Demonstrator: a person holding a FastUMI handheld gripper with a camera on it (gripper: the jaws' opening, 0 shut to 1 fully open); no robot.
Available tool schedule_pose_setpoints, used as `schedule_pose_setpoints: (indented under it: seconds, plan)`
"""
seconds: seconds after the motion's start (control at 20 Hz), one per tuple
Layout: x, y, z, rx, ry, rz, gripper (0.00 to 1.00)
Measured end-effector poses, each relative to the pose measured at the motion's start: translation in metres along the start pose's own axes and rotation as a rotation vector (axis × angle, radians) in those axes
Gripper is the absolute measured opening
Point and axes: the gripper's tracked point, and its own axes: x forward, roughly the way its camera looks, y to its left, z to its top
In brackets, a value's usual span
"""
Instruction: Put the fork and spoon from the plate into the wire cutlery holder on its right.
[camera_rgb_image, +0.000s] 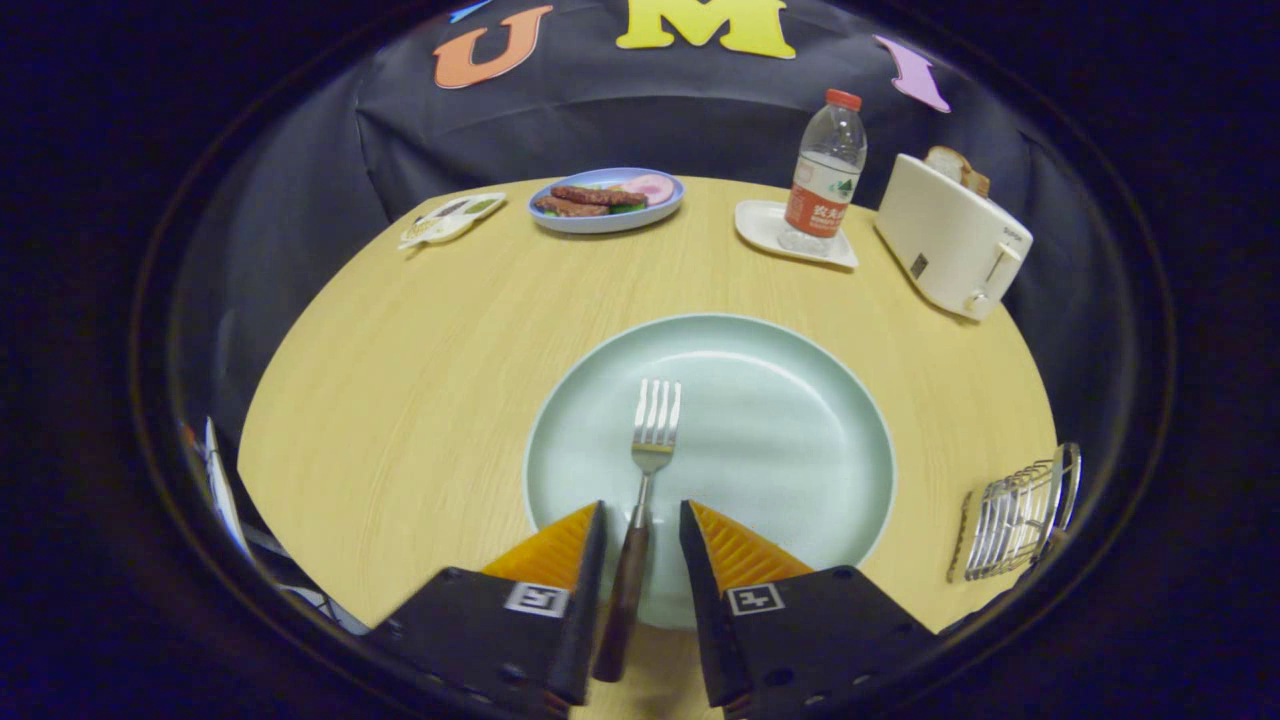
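Your gripper sits low over the near edge of the plate, its fingers spread on either side of the fork's dark handle with a gap visible on each side, so you are straddling the fork rather than clamping it. The fork lies on the plate with its tines pointing away from you and its handle running back between the fingers and off the plate's near rim. No spoon can be seen on the plate; whether it already stands in the wire cutlery holder cannot be told, since the holder is small and warped where it sits on the wooden table, to the right of the plate and apart from it. Going by this, the fork's part of the job is barely begun: you are lined up for the grasp, and closing, lifting, carrying to the right and dropping it in the holder all remain. Further back stand a dish of food, a water bottle on a small tray and a toaster, all well clear of your path.
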Motion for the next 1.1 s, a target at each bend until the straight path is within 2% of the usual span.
schedule_pose_setpoints:
  seconds: [0.05, 0.1, 0.15, 0.2, 0.25, 0.5, 0.65, 0.9, 1.1]
  plan:
    - [-0.011, -0.003, 0.0, -0.007, 0.001, -0.009, 0.3]
    - [-0.013, -0.008, 0.001, -0.009, -0.003, -0.019, 0.13]
    - [-0.012, -0.008, 0.0, -0.012, 0.011, -0.016, 0.08]
    - [-0.018, -0.011, 0.004, -0.009, 0.01, -0.022, 0.09]
    - [-0.009, -0.012, 0.001, -0.004, 0.019, -0.026, 0.01]
    - [-0.044, -0.033, 0.017, 0.013, 0.002, -0.006, 0.01]
    - [-0.083, -0.053, 0.023, 0.02, 0.024, 0.02, 0.01]
    - [-0.159, -0.131, 0.037, 0.077, 0.047, 0.007, 0.01]
    - [-0.203, -0.207, 0.03, 0.096, 0.124, -0.065, 0.01]
